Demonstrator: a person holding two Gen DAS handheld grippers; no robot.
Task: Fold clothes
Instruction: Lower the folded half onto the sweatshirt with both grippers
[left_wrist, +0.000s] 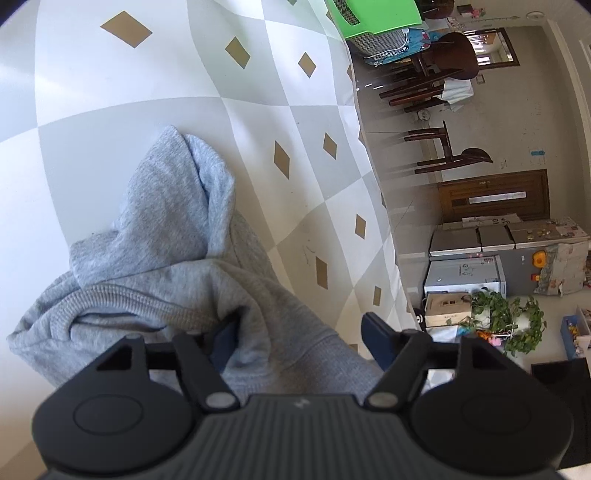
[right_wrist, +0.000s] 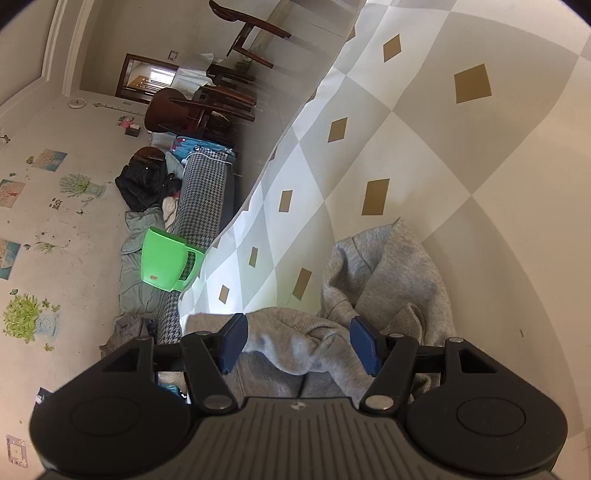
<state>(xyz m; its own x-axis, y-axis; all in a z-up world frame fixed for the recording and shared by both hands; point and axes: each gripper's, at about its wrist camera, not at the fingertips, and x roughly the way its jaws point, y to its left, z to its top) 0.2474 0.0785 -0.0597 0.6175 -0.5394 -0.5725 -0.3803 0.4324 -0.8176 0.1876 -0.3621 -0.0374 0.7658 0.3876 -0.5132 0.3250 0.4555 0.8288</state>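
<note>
grey hoodie (left_wrist: 166, 258) lies bunched on a diamond-patterned tablecloth (left_wrist: 258, 110), the fold unfinished. the loose heap could slump open or drag if a jaw catches only one layer. left gripper (left_wrist: 299, 339) stands with fingers apart, cloth lying between them unpinched; right gripper (right_wrist: 299, 343) is likewise spread, a crumpled ridge of fabric between its blue pads (right_wrist: 364, 343), not clamped.

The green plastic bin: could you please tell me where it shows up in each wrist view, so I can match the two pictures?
Left wrist view: the green plastic bin sits at the top edge, right of centre, just past the table's far edge.
Right wrist view: it lies left of centre, at mid-height, against the houndstooth sofa.
Shared landmark: the diamond-patterned tablecloth, with the grey hoodie on it.
</note>
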